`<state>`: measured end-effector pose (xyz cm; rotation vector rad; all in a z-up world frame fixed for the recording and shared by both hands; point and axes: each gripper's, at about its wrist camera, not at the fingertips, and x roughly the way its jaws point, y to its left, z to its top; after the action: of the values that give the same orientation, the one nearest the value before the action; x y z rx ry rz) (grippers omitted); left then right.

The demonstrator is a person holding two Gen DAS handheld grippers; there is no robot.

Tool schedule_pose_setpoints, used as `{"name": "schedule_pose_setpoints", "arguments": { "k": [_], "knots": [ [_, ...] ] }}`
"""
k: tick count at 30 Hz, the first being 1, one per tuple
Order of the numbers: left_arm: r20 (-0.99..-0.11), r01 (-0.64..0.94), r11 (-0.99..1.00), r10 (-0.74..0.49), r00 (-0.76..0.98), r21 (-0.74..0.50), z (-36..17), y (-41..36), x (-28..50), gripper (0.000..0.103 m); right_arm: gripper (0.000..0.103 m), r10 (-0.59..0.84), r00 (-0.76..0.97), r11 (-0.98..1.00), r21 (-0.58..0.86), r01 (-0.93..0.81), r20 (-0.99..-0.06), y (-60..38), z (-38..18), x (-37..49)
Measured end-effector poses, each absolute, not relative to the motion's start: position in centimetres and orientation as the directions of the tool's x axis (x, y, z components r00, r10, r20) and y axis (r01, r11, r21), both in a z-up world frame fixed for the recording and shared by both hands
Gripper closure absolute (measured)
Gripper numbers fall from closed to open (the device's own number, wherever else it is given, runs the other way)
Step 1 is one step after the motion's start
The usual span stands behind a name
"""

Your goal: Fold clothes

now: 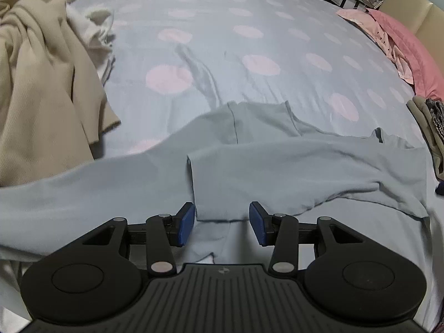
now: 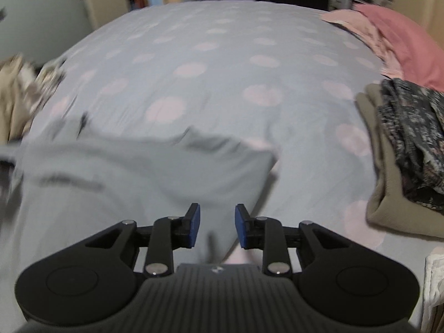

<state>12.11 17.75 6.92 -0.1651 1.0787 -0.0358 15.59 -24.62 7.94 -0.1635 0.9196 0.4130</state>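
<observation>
the grey top [image 1: 277, 172] lay partly folded at lower centre on the bed [image 1: 222, 27], both grippers' jaws spread and empty, with further folds seemingly left.

The left gripper [image 1: 221, 223] points forward and down. Its two black fingers end in blue pads [image 1: 186, 224], and the pads stand apart with a clear gap between them. They are not pressing on anything. The black arms and round joints behind them spread out evenly to both sides.

The right gripper [image 2: 217, 226] also points forward and down. Its blue pads [image 2: 194, 225] stand apart too, with a smaller gap. Nothing is squeezed between them. This view is blurry.
</observation>
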Motion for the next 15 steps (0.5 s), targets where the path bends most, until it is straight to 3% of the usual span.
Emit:
{"name": "schedule_pose_setpoints", "arguments": {
  "k": [2,4,5,10,15],
  "knots": [
    [-0.873,-0.054,0.986,-0.115,0.473,-0.159,6.7,17.8,12.1,0.068,0.067,0.269,0.528,0.886,-0.007,-0.463,-0.806,-24.2,7.0,14.2],
    [-0.872,-0.055,0.986,-0.115,0.475,-0.16,6.6,17.9,12.2,0.083,0.066,0.254,0.523,0.863,-0.054,-0.502,-0.813,-23.9,6.1,13.0],
    [-0.872,-0.058,0.985,-0.115,0.476,-0.161,6.6,17.9,12.2,0.086,0.066,0.244,0.524,0.852,-0.078,-0.518,-0.816,-23.7,5.7,12.5],
    [-0.87,-0.065,0.985,-0.111,0.48,-0.161,6.8,17.7,12.3,0.09,0.066,0.223,0.532,0.781,-0.177,-0.599,-0.816,-22.1,4.4,11.1],
    [-0.868,-0.059,0.986,-0.109,0.484,-0.157,7.1,17.6,12.5,0.092,0.068,0.144,0.604,0.62,-0.405,-0.672,-0.784,-19.1,2.4,9.7]
  ]
}}
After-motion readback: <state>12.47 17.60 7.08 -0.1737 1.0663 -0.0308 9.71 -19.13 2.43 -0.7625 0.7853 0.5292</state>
